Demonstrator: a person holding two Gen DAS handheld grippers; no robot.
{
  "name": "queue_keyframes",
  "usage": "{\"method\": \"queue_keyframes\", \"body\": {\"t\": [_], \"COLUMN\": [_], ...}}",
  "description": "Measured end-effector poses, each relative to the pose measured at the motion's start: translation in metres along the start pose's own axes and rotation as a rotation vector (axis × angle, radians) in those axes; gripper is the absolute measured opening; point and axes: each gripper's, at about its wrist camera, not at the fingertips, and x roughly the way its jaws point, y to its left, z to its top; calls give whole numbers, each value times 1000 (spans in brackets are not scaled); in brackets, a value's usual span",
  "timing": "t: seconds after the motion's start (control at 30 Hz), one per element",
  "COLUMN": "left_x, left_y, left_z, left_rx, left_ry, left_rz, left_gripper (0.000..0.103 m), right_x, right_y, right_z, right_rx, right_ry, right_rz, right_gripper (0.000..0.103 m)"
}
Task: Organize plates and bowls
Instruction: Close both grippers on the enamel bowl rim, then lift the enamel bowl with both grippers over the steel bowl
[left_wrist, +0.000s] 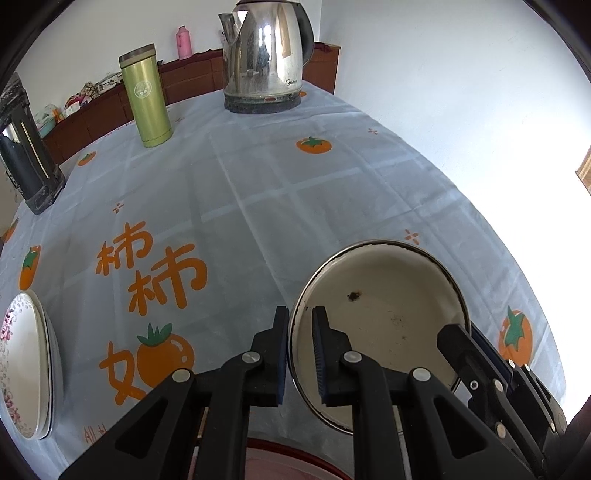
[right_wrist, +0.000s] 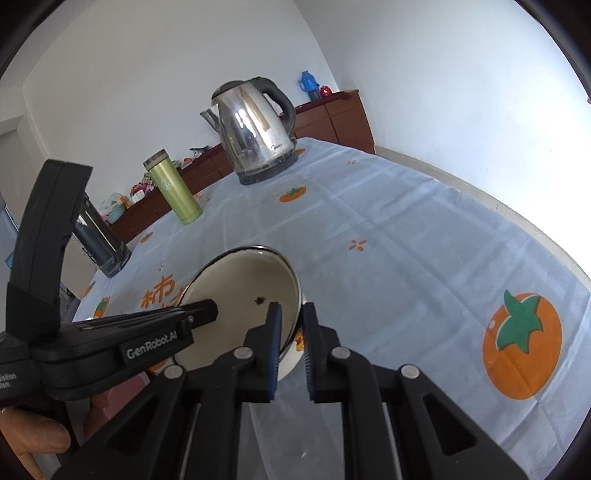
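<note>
Enamel bowl (left_wrist: 380, 314): rigid, light, slick, chips easily; I see left gripper (left_wrist: 300, 354) and right gripper (right_wrist: 290, 350) jaws straddling opposite rims, contact unclear.

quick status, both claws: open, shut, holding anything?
Left claw: shut on the enamel bowl's left rim, one finger inside, one outside.
Right claw: straddles the same bowl's right rim; whether it is clamped cannot be told.
</note>
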Motion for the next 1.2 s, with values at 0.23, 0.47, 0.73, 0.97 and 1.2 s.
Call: {"method": "queue_keyframes", "body": {"t": [0.23, 0.47, 0.73, 0.97, 1.2], "left_x": [-11, -25, -48, -67, -87], "left_y": [1, 7, 14, 17, 19], "left_z": [-4, -12, -22, -30, -36], "left_rx": [0, -8, -17, -25, -32], "left_ry": [-27, -46, -85, -115, -150], "left_rz": [-2, -9, -14, -11, -18], "left_gripper": [14, 14, 14, 14, 14], "right_x": [-8, -19, -39, -54, -73], "right_y": [4, 13, 29, 40, 50], "right_z": [-1, -2, -4, -7, -6], "right_rx": [-6, -24, -58, -77, -102], "right_ry": [-24, -39, -71, -87, -117], "right_rz": [0, -1, -4, -1, 0], "right_gripper": [11, 11, 11, 11, 11]}}
